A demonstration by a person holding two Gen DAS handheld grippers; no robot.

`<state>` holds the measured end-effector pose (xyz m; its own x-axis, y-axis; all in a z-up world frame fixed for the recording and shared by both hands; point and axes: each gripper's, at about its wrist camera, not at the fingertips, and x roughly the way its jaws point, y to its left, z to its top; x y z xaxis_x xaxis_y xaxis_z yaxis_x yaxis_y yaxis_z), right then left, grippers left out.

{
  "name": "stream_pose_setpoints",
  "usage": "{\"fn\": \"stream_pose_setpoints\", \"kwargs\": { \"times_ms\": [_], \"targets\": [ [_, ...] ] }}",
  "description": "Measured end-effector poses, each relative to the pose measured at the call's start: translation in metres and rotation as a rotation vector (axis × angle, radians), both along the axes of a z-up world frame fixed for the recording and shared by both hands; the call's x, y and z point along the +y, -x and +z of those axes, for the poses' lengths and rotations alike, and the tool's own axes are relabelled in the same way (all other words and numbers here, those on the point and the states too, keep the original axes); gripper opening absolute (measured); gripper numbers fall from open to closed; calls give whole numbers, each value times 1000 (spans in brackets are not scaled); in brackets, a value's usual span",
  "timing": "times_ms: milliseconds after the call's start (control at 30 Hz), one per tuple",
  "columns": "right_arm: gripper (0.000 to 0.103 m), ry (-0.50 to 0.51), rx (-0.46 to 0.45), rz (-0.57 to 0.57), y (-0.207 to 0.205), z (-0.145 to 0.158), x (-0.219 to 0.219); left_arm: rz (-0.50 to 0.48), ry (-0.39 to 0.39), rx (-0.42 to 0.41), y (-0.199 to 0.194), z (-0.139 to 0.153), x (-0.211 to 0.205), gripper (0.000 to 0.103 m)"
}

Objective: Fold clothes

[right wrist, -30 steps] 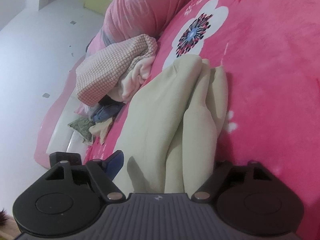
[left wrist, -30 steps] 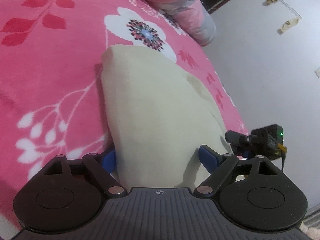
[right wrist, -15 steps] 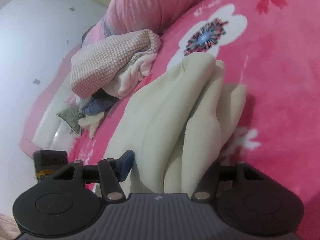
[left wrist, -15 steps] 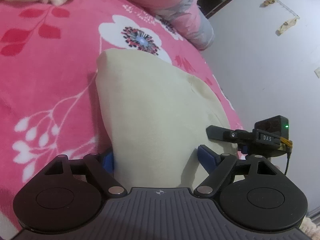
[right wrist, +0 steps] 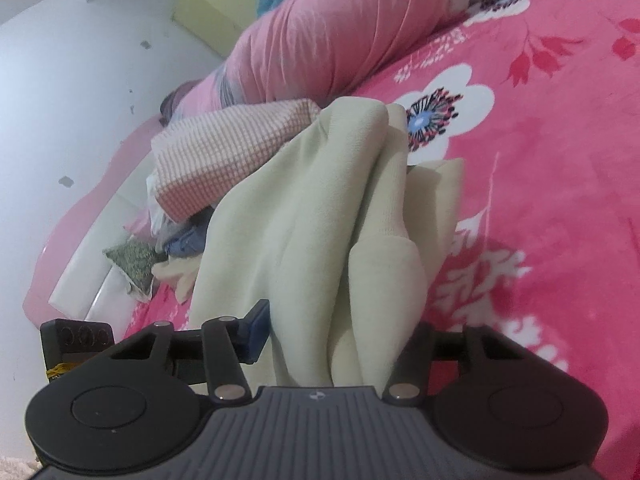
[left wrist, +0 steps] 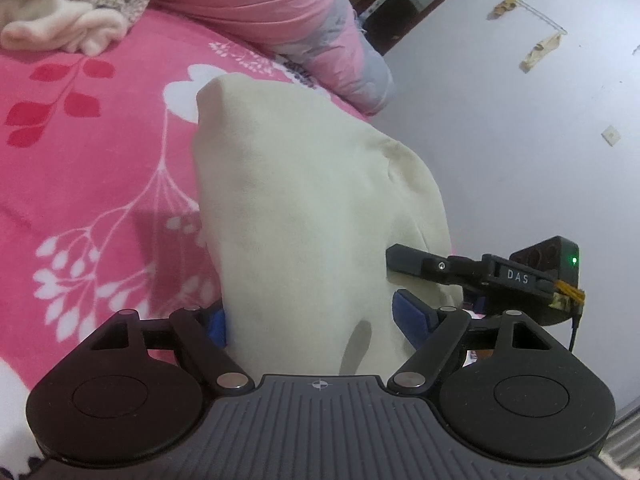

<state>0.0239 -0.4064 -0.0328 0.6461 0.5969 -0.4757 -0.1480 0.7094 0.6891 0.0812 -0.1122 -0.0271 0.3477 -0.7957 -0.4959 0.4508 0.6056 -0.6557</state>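
Now the cream garment (left wrist: pixel 308 216) hangs lifted off the pink flowered bedspread (left wrist: pixel 92 168), gathered between the fingers of 2 grippers. Its far end still droops toward the bedspread near the large white flower (right wrist: pixel 444 116).

From the left wrist view, the left gripper (left wrist: pixel 310 322) has the cloth bunched between its blue pads (left wrist: pixel 408 316). Both pads sit against the sides of the fabric, and the jaws have just been closing a little further on it, so it is pinching the garment. Just to its right, the black finger of the right gripper (left wrist: pixel 416 262) lies against the same cloth edge.

From the right wrist view, the right gripper (right wrist: pixel 336 340) has thick folds of the garment filling the gap between its fingers. The blue left pad (right wrist: pixel 256 332) presses the cloth; the other pad is hidden behind the folds. Its jaws have just been closing, with the garment between them, and it is pinching it.

Beyond the garment, a checked pink cloth (right wrist: pixel 228 152) lies on a heap of other clothes at the bed's edge, beside a long pink pillow (right wrist: pixel 320 40).
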Motion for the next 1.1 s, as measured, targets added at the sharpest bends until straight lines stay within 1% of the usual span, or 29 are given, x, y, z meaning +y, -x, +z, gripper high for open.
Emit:
{"fn": "stream_pose_setpoints", "kwargs": {
  "times_ms": [133,200,333,500,633,733,833,967,1100],
  "targets": [
    [54,-15,-17,-32,5,7,-16,-25,7,15,-4,11,-19,79],
    [54,-32,-32,-52,4,12,-30,-41,4,2,-7,16,-35,79],
    [54,-21,-69,-97,2,25,-65,-91,4,-10,-18,26,-75,79],
    [54,20,-101,-164,-9,43,-114,-170,4,-16,-39,31,-144,79],
    [54,67,-97,-226,-29,52,-161,-226,35,3,-57,25,-201,79],
    [54,114,-87,-267,-44,56,-197,-261,65,34,-74,13,-246,79],
    [54,165,-74,-298,-63,57,-228,-277,101,71,-94,-3,-286,79],
    [54,251,-56,-280,-92,51,-255,-292,125,124,-120,-28,-329,79],
    [54,342,-44,-241,-123,44,-275,-308,120,142,-136,-46,-360,79]
  ]
}}
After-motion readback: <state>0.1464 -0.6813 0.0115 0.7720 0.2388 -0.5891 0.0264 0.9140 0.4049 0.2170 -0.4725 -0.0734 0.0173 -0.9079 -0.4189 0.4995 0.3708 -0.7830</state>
